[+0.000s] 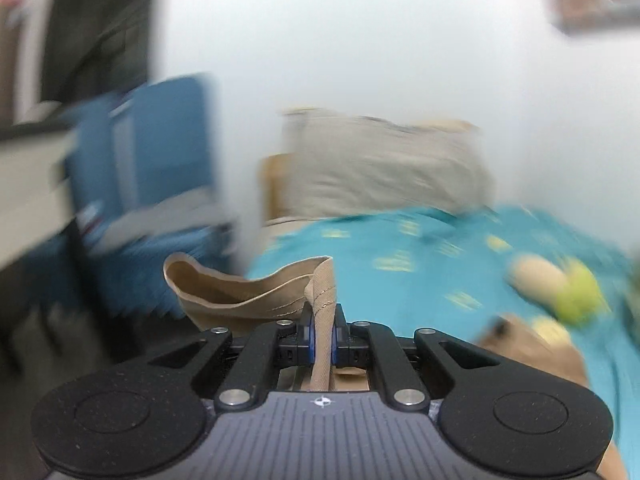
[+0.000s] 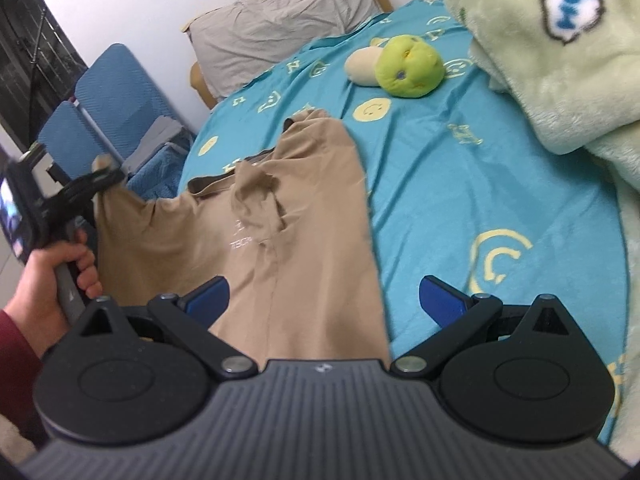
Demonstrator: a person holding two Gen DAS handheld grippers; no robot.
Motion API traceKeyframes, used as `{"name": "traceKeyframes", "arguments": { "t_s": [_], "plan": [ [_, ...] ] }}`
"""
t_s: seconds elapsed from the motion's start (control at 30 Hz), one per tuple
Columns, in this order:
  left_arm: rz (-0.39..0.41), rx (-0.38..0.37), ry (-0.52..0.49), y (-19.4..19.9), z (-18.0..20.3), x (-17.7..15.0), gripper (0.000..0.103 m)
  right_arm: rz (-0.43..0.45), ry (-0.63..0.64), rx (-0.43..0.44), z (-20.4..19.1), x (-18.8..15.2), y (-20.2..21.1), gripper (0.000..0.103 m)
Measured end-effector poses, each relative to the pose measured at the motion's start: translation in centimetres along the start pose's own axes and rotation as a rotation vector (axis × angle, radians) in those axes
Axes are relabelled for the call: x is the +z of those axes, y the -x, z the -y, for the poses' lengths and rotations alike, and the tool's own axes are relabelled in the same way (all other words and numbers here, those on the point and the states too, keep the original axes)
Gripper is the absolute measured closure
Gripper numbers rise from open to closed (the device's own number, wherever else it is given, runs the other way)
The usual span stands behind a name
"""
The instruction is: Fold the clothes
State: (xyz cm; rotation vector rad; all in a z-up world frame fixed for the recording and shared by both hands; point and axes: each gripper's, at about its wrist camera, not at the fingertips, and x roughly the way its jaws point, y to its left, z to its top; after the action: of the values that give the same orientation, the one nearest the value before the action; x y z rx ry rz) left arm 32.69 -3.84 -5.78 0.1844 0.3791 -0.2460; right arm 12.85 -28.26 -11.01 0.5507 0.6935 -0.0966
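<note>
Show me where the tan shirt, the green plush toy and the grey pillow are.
tan shirt (image 2: 304,248): right wrist view, middle of its body.
green plush toy (image 2: 410,66): right wrist view, its round face.
grey pillow (image 2: 280,28): right wrist view, its wrinkled front.

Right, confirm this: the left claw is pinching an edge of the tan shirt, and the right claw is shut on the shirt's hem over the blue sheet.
Not quite. The right claw is open and holds nothing; the right wrist view shows its blue pads spread wide above the tan shirt on the blue sheet. The left claw is indeed pinching an edge of the shirt.
</note>
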Motion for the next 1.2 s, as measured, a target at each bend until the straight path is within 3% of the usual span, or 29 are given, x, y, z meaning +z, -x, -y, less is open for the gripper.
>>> {"name": "traceKeyframes", "arguments": {
  "t_s": [0.13, 0.23, 0.33, 0.4, 0.43, 0.5, 0.57, 0.67, 0.77, 0.87, 1.03, 1.2],
  "plan": [
    [-0.047, -0.115, -0.071, -1.8, 7.5, -1.3, 0.096, 0.023, -0.033, -0.016, 1.3, 0.7, 0.3, 0.000],
    [-0.117, -0.145, -0.074, -3.9, 10.9, -3.8, 0.094, 0.039, -0.058, -0.029, 2.2, 1.1, 0.2, 0.000],
    [-0.196, -0.168, -0.045, -5.2, 11.9, -6.1, 0.082, 0.046, -0.065, -0.042, 2.9, 1.5, -0.2, 0.000],
    [-0.233, -0.177, -0.025, -5.0, 11.8, -7.0, 0.062, 0.041, -0.080, -0.037, 3.2, 1.7, -0.6, 0.000],
    [-0.245, -0.175, -0.020, -4.5, 11.6, -7.4, 0.057, 0.039, -0.085, -0.035, 3.3, 1.8, -0.8, 0.000],
    [-0.264, -0.177, -0.012, -2.4, 10.1, -7.6, 0.031, 0.038, -0.080, -0.034, 3.1, 1.9, -1.0, 0.000],
    [-0.292, -0.191, 0.008, 0.3, 8.0, -7.9, 0.025, 0.037, -0.071, -0.025, 2.8, 1.8, -0.9, 0.000],
    [-0.364, -0.240, 0.069, 5.5, 3.5, -8.5, 0.023, 0.039, -0.067, -0.009, 2.7, 1.6, -0.2, 0.000],
    [-0.485, -0.369, 0.133, 10.1, -1.1, -9.9, 0.023, 0.047, -0.081, 0.014, 2.8, 1.4, 0.9, 0.000],
    [-0.573, -0.384, 0.175, 13.7, -4.6, -11.7, 0.023, 0.026, -0.101, 0.049, 3.0, 1.1, 1.8, 0.000],
    [-0.718, -0.483, 0.247, 17.2, -9.8, -15.5, 0.024, -0.027, -0.103, 0.119, 2.9, 0.1, 2.8, 0.000],
    [-0.800, -0.553, 0.274, 18.4, -12.1, -19.0, 0.035, -0.023, -0.019, 0.138, 1.1, -0.4, 3.1, 0.000]
  ]
}}
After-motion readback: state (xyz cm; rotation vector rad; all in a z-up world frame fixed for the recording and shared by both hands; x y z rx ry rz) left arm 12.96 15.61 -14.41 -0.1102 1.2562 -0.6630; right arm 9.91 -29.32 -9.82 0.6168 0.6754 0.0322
